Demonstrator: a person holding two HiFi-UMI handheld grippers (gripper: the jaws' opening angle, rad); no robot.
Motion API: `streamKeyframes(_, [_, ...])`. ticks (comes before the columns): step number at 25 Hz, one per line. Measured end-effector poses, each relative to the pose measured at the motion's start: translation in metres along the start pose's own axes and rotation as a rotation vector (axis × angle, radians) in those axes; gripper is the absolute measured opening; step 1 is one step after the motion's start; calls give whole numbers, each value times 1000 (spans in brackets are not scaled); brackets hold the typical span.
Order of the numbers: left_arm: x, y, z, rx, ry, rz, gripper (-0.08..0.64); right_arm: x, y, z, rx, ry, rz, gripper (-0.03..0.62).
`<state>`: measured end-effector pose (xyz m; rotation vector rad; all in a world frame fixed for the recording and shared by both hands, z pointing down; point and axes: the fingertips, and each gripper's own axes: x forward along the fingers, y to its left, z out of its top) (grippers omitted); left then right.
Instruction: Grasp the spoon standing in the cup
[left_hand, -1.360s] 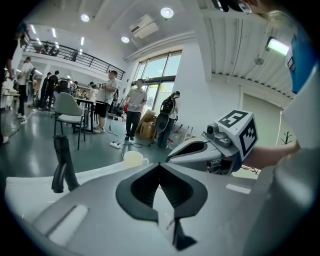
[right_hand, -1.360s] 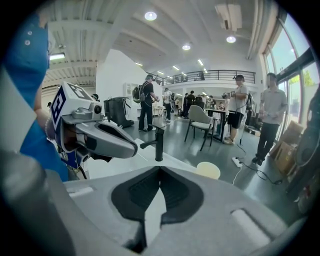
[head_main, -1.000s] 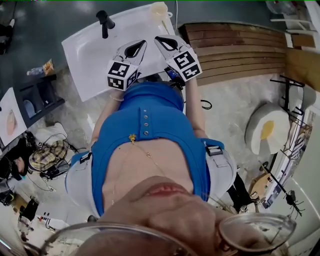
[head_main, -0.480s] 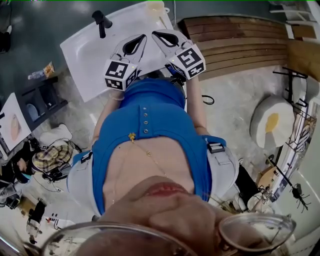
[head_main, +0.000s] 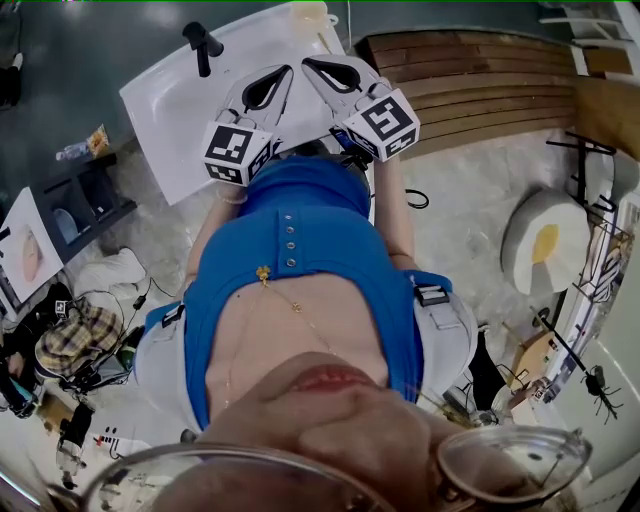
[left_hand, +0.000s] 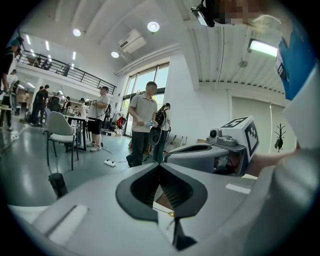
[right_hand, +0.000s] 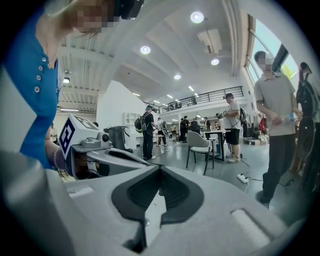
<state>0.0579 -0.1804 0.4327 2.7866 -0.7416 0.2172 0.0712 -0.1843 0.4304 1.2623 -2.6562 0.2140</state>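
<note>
left gripper is pinched closed on nothing, tips touching, and the right gripper is the same, the two side by side over the near edge of the white table. cup is way off at the table's far edge, partly cut off up top, and the spoon in it is too small to make out

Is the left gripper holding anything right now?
No, the left gripper has its jaws closed tip to tip, and nothing sits between them.
</note>
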Motion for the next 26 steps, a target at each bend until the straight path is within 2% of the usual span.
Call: streamKeyframes(26, [0, -12, 10, 22, -21, -15, -6, -12, 2, 7, -5, -24, 5, 2])
